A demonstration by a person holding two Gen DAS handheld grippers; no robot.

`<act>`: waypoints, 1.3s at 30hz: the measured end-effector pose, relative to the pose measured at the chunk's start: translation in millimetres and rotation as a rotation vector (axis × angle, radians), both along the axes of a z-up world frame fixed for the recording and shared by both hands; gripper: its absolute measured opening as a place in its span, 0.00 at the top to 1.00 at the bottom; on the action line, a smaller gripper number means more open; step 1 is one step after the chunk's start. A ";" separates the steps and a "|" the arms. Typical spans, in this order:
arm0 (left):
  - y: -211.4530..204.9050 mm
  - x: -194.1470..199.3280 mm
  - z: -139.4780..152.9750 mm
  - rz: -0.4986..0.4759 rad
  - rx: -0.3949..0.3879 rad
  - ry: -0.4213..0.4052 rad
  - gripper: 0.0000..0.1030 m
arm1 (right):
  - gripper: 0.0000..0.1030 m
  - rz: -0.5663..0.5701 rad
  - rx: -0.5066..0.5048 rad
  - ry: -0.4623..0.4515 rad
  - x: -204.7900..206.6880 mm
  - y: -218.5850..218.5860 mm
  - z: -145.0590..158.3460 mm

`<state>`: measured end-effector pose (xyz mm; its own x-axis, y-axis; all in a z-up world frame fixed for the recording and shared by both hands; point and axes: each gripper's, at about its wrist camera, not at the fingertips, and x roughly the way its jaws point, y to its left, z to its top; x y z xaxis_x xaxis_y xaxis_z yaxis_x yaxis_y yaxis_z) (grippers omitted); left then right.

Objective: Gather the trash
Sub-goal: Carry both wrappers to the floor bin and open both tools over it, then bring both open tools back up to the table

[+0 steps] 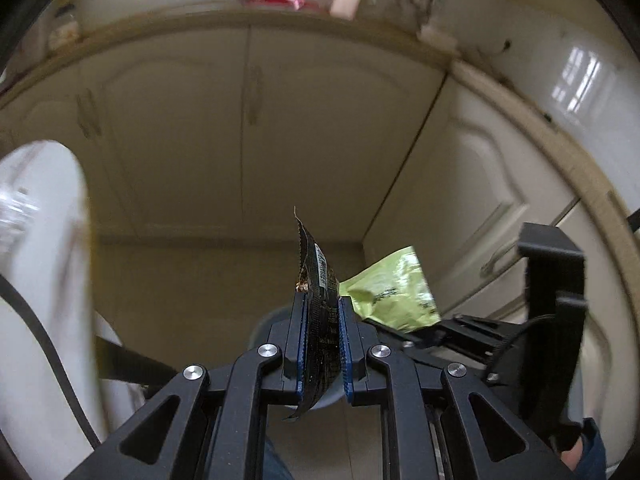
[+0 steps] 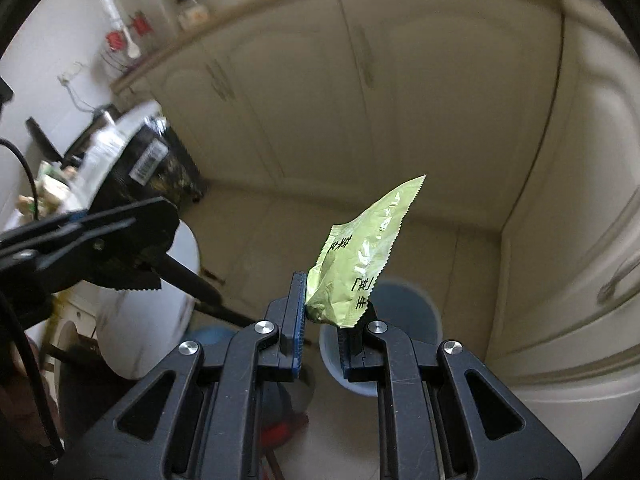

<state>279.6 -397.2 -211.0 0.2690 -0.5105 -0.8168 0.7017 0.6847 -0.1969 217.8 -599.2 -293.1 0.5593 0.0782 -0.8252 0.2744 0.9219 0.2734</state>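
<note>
Left wrist view, closest in: the left gripper (image 1: 322, 304) has its blue-padded fingers (image 1: 301, 344) clamped on a black wrapper (image 1: 320, 300), which stands up on edge between them, its serrated top poking above the tips and its lower end hanging out beneath. Just to its right, the right gripper (image 1: 424, 330) comes into frame, carrying a green wrapper (image 1: 390, 290) that sits right beside the black one. A bit of the person's hand (image 1: 572, 458) shows at the lower right.

Over on the right wrist view, the right gripper (image 2: 323, 312) is pinching the green wrapper (image 2: 360, 256) by its crumpled bottom corner, fingers (image 2: 298, 320) closed on it, the pack leaning up and to the right with black printed characters on its face. To the left, blurred, the left gripper (image 2: 132, 276) holds the black wrapper (image 2: 148, 168).

Below and beyond the right fingers sits a pale blue bin (image 2: 404, 320) on the tiled floor (image 2: 440, 248). Past that, cream cabinet doors (image 2: 320, 92) run along the back, with a surface (image 2: 184, 40) on top carrying blurred clutter.
</note>
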 end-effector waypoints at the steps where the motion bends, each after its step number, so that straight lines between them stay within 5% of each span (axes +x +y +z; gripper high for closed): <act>1: -9.9 8.2 -13.7 -0.004 0.023 0.020 0.90 | 0.87 0.000 0.023 0.028 2.2 -7.2 -17.9; 10: -63.0 66.5 -81.8 -0.026 0.145 0.114 0.83 | 0.83 -0.061 0.140 0.140 15.5 -49.7 -85.1; 12: -66.8 74.8 -84.3 -0.029 0.152 0.111 0.65 | 0.71 -0.086 0.152 0.140 14.5 -49.4 -88.1; 14: -68.8 87.1 -84.7 -0.015 0.153 0.095 0.47 | 0.41 -0.112 0.167 0.126 6.8 -56.4 -91.7; 15: -69.1 86.6 -81.6 -0.010 0.148 0.090 0.41 | 0.37 -0.123 0.171 0.123 4.7 -57.9 -93.3; 22: -65.8 115.5 -76.2 0.024 0.145 0.068 0.34 | 0.00 -0.215 0.192 0.116 -9.2 -69.2 -93.5; 31: -51.8 115.1 -31.7 0.020 0.093 -0.080 0.25 | 0.00 -0.354 0.212 0.106 -26.0 -71.5 -67.4; 39: 4.6 93.6 53.1 0.077 -0.030 -0.303 0.05 | 0.00 -0.366 0.163 -0.061 -34.2 -45.5 21.0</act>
